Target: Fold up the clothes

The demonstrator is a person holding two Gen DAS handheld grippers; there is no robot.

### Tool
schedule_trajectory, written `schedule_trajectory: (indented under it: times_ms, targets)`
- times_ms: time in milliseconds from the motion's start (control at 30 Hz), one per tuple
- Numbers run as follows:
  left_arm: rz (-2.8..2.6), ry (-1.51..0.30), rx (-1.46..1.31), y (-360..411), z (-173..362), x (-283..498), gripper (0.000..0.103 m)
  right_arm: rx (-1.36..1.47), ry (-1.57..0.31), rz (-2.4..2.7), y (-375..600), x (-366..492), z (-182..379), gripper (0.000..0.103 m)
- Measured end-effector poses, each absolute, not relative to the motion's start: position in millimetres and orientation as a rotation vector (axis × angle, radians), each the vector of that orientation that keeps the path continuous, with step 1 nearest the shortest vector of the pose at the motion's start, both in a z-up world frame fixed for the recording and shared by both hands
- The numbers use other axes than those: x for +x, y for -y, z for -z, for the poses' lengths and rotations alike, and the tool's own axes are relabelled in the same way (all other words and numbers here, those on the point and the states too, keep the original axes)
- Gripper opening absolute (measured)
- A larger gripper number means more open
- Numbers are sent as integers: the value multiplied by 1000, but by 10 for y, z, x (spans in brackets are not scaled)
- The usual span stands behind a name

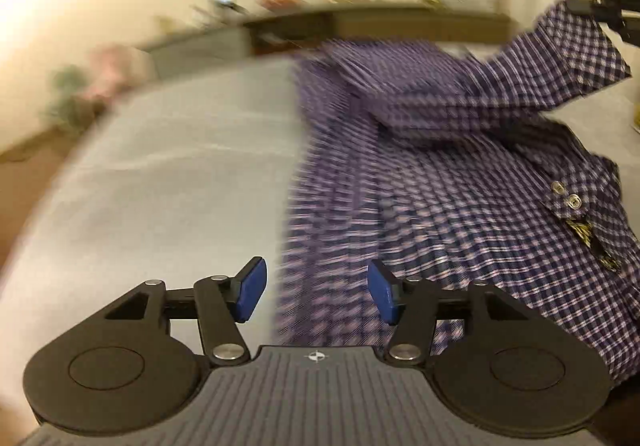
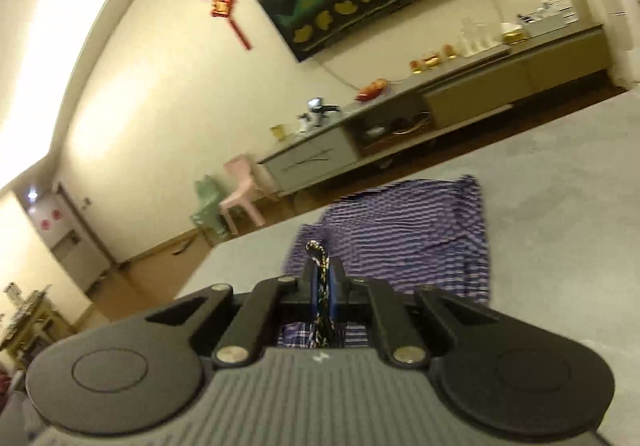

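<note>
Right wrist view: our right gripper (image 2: 323,286) clamps the plaid shirt (image 2: 416,230), lifting an edge for folding. Our left gripper (image 1: 316,288) stands apart, empty, above the bed (image 1: 160,166).

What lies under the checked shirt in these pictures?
The checked shirt lies on a grey cloth-covered surface, visible all round it. What sits directly beneath the fabric is covered. The right tongs lift one part.

Motion blur smears the checked shirt (image 1: 420,174) ahead of the open jaws; its right edge runs out of frame.
</note>
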State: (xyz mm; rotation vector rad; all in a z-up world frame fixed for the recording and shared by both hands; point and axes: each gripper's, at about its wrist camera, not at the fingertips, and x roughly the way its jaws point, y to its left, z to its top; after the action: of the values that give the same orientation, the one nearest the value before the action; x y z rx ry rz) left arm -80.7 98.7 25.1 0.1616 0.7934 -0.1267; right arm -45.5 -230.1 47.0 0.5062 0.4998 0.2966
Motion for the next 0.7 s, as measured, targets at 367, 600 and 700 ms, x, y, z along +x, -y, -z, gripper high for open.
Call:
schedule_trajectory:
  times_ms: [367, 600, 700]
  targets:
    - [-106, -856, -48, -1518, -282, -1080, 2, 304, -620, -19, 2306, -232, -172, 42]
    - [71, -793, 138, -1240, -386, -1598, 70, 101, -516, -173, 1603, -403, -238, 47]
    - [103, -862, 244, -1097, -178, -1769, 42, 19, -605, -244, 1281, -340, -54, 47]
